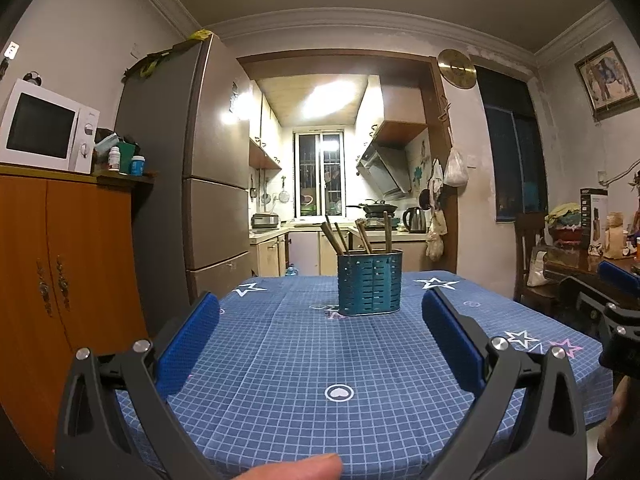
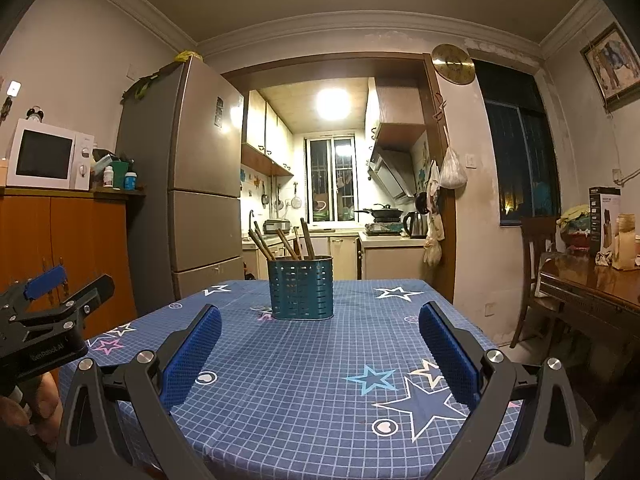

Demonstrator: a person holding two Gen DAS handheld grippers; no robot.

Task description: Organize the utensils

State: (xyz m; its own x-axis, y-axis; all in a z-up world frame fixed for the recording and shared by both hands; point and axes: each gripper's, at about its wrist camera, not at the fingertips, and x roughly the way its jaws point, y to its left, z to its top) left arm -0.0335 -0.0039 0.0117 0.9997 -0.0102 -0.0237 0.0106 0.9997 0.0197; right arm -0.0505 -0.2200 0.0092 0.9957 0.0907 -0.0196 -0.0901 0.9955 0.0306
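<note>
With both tools spread wide and gripping nothing, the left gripper (image 1: 320, 312) and right gripper (image 2: 320, 324) hover over the near part of the blue checked tablecloth (image 1: 280, 360), pads clear of everything. Teal perforated utensil holder (image 1: 369, 283) stands upright near the table's far edge, well ahead of both tools, with several brown wooden utensil handles (image 1: 360, 236) sticking out, leaning at mixed angles. Can't tell what kind of utensils they are.

Home dining room: fridge (image 1: 208, 152), microwave (image 1: 48, 128), kitchen doorway behind.
</note>
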